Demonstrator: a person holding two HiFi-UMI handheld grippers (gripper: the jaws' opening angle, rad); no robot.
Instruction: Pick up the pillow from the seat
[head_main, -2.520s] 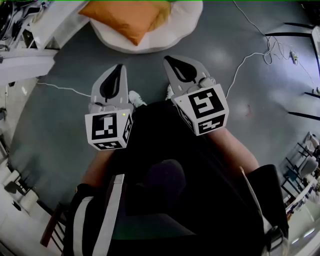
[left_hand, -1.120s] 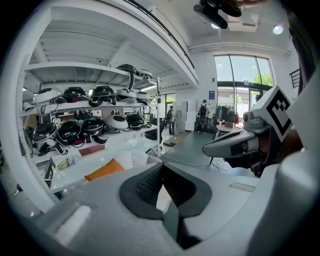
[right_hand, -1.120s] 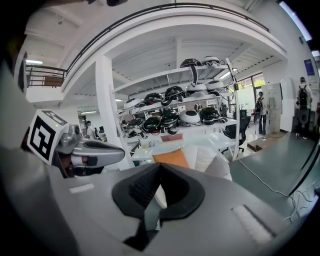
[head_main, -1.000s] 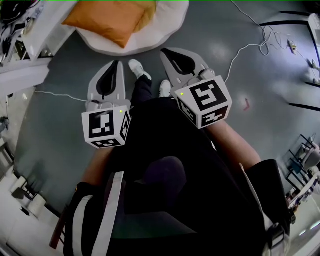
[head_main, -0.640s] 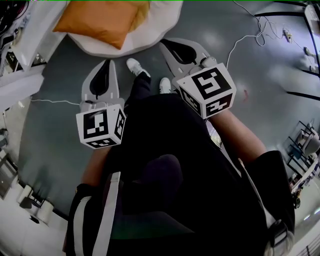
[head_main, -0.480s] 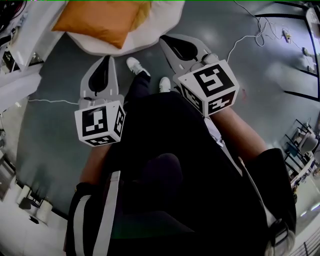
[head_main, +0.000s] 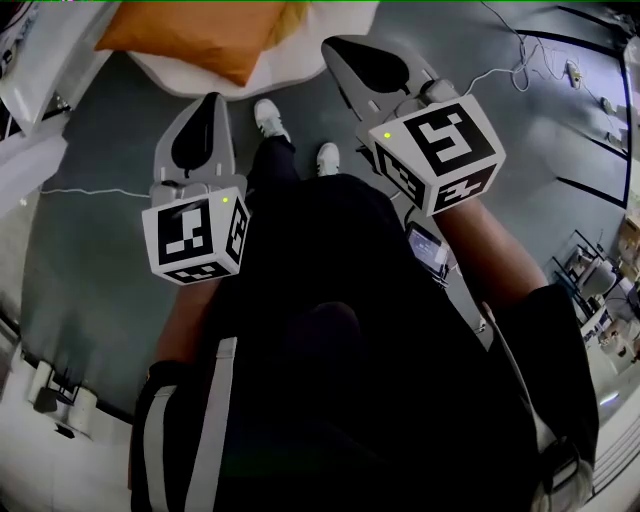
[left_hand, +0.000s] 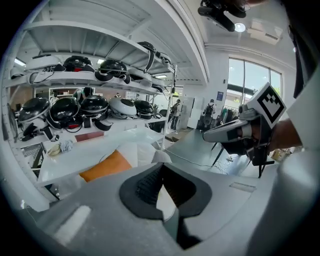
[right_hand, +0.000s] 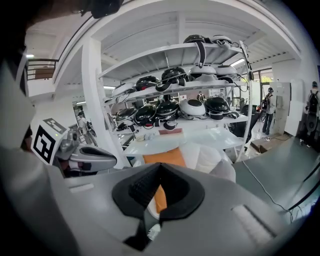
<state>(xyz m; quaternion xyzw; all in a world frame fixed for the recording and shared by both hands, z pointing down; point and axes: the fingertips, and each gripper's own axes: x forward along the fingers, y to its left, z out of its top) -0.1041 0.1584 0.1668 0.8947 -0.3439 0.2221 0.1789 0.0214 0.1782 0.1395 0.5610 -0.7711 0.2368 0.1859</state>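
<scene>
An orange pillow (head_main: 190, 35) lies on a round white seat (head_main: 295, 62) at the top left of the head view. My left gripper (head_main: 206, 100) is shut and empty, its tip just short of the seat's near edge. My right gripper (head_main: 336, 46) is also shut and empty, with its tip beside the seat's right rim. In the left gripper view the pillow (left_hand: 105, 166) shows past the closed jaws, and the right gripper (left_hand: 222, 134) floats at the right. In the right gripper view the pillow (right_hand: 165, 157) sits straight ahead on the seat (right_hand: 212, 157).
White shelves with several black and white helmets (right_hand: 190, 107) stand behind the seat, over a white tabletop (right_hand: 200, 137). A white cable (head_main: 500, 75) runs across the grey floor at the right. The person's white shoes (head_main: 268, 118) show between the grippers.
Both grippers have moved forward toward the seat while staying shut. The pillow and seat have slid to the top edge of the head view as the person stepped closer.
</scene>
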